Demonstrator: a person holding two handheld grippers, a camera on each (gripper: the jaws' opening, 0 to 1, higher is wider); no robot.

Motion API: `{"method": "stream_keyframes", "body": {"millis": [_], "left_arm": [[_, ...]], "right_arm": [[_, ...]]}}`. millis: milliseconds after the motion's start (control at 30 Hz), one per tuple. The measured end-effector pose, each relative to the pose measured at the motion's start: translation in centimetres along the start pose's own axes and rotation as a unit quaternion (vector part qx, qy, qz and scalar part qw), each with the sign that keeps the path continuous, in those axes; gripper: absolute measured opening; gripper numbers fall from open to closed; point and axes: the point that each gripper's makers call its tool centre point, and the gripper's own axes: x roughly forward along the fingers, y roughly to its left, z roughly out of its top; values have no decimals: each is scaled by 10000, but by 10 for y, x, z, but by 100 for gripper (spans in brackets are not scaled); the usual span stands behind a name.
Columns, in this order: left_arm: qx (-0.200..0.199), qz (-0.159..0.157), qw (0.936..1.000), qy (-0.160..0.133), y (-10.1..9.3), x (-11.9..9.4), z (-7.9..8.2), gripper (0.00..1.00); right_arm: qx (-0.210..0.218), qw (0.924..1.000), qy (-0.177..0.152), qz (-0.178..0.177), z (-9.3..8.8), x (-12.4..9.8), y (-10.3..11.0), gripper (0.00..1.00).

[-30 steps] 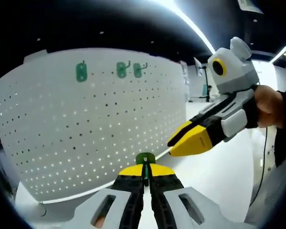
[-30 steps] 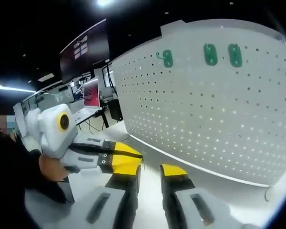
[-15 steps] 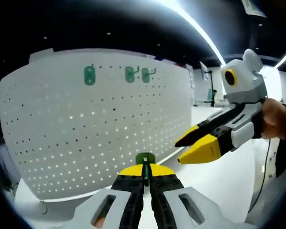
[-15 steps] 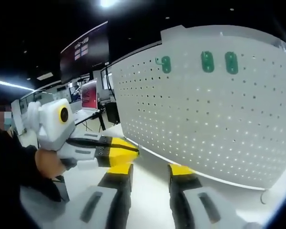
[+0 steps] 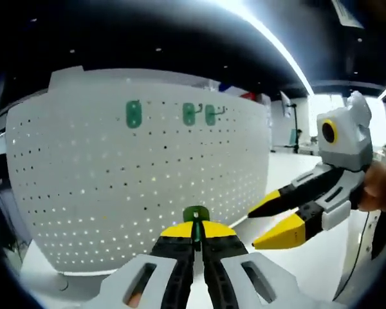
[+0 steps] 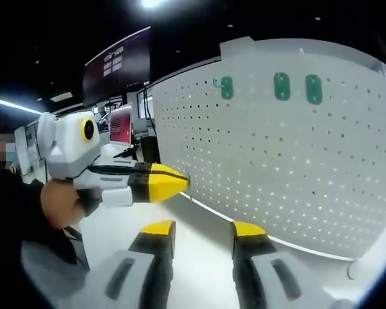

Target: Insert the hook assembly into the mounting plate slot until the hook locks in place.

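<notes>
The green hook [image 5: 196, 215] pinched between the left gripper [image 5: 196, 233] jaws is mostly hidden by their yellow tips, so its shape cannot be told. The three green hooks [image 6: 282, 86] far up on the white pegboard [image 6: 296, 161] are too small to tell how they sit in the holes. The pegboard's right end is cut off by the right gripper view's edge.
</notes>
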Motion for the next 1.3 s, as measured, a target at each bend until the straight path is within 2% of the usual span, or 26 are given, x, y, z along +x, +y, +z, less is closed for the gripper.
{"method": "stream_keyframes", "body": {"millis": [433,667,1300], "left_arm": [[189,321,9988,-320,12,10,42,3],[138,485,9975,-505,18,17,64,3],[187,904,9918,-885,32,34,112,2]], "right_arm": [[2,9999,-119,-101,3,-4,-3,32],[17,9998,-150,-93,4,-5,-4,32],[77,9997,-190,-88,5,-7,-6,32]]}}
